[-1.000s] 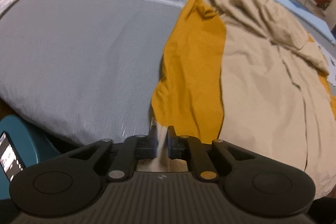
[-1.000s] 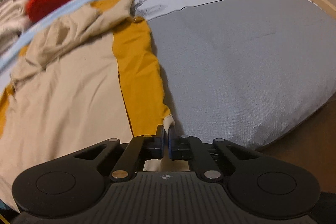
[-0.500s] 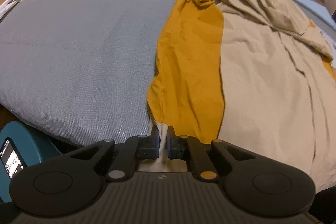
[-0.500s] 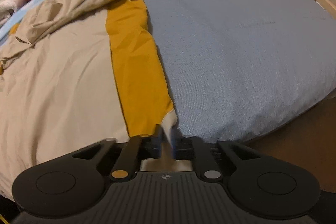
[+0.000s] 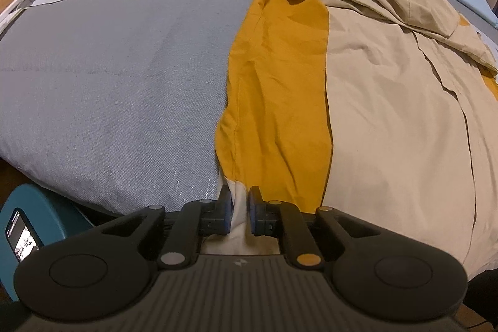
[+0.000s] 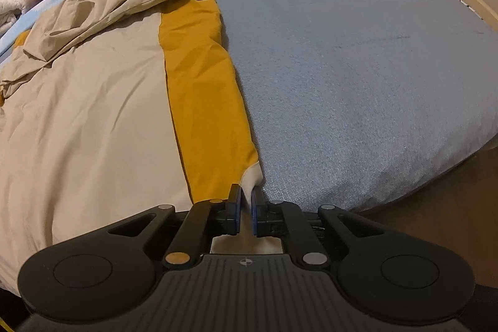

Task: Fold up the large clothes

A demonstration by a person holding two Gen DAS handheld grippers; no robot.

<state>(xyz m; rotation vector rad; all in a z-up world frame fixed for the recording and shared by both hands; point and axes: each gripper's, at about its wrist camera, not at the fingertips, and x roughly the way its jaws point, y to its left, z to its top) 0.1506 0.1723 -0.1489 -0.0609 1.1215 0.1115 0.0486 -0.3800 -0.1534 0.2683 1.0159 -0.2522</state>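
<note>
Both grippers had the garment's near corners pinched

Left wrist: our left gripper [image 5: 239, 201] had its fingers clamped on the cream hem of the mustard-and-beige garment [image 5: 389, 114] spread on the bed [image 5: 109, 83]. Right wrist: our right gripper [image 6: 246, 203] gripped the other hem corner, garment [image 6: 93, 114] flat.

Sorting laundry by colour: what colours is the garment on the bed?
The garment is beige with mustard-yellow side panels; clearest in the right wrist view.
</note>
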